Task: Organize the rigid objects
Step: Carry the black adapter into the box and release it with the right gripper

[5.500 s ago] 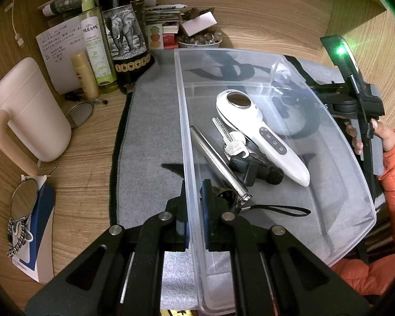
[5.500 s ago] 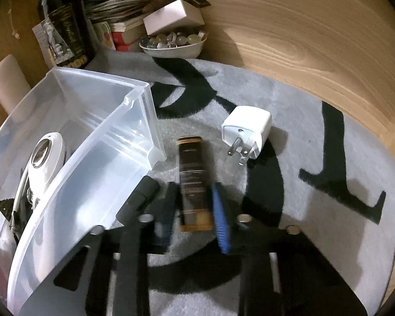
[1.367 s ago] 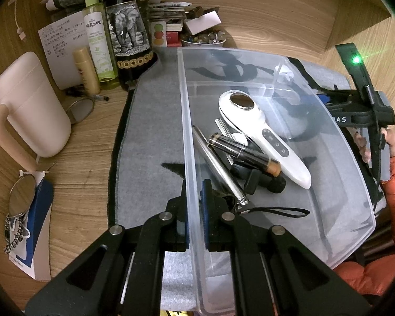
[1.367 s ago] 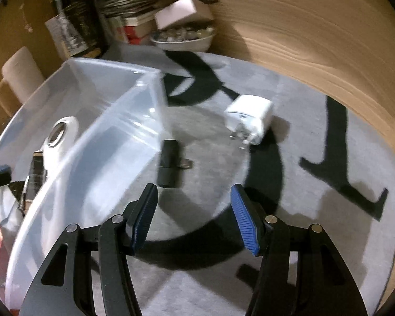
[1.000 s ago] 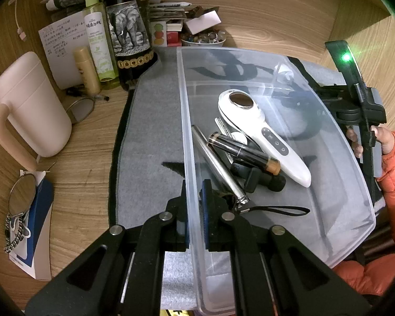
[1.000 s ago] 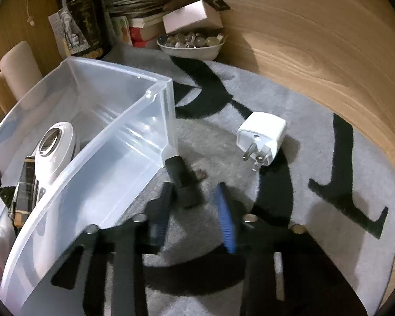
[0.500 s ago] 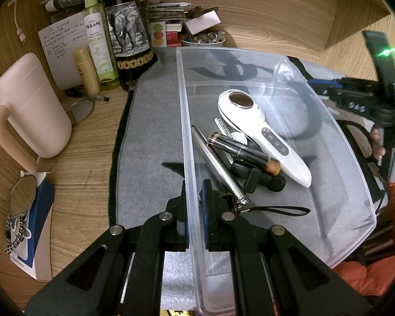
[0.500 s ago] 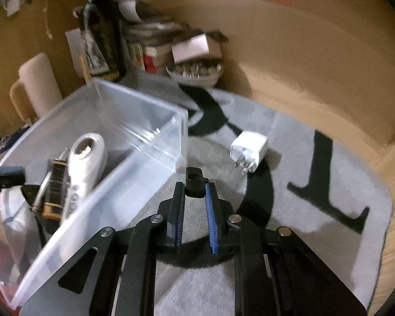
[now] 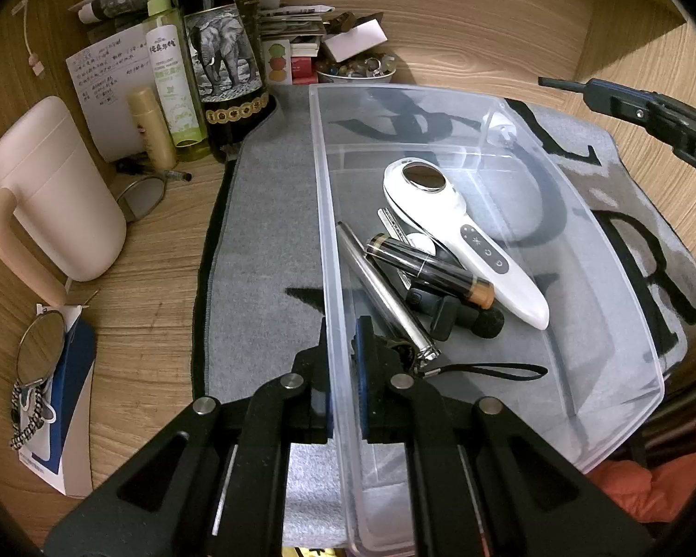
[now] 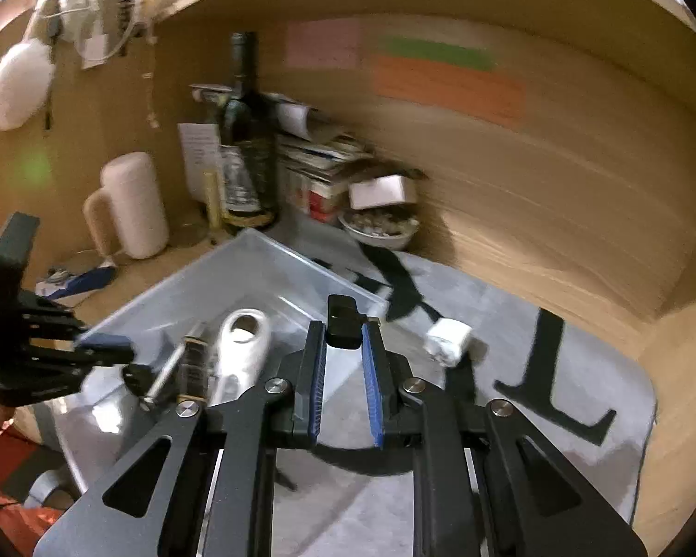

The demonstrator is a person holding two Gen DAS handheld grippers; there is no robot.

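Motion blur smears the right wrist view, so we cannot read the shelf clutter or the labels behind the clear plastic bin (image 10: 273, 274). In the left wrist view, the keys under the dark gold-capped tube (image 9: 429, 265) are mostly covered, and an orange sleeve (image 9: 663, 487) is cut off at the frame's lower right edge.

The right gripper (image 10: 343, 339) is lifted clear of the grey mat (image 10: 510, 441), tilted downward, its blue pads clamped on a small black stick-shaped device (image 10: 343, 320), which hangs over the bin's near corner. We cannot make out what the device is. The white plug adapter (image 10: 447, 341) lies on the mat just beside the bin.

The left gripper (image 9: 341, 339) points steeply down, closed on the bin's long wall (image 9: 329, 278), one finger inside, one outside. Inside the bin lie the white handheld device (image 9: 459, 236), a silver rod (image 9: 380, 288) and the tube.
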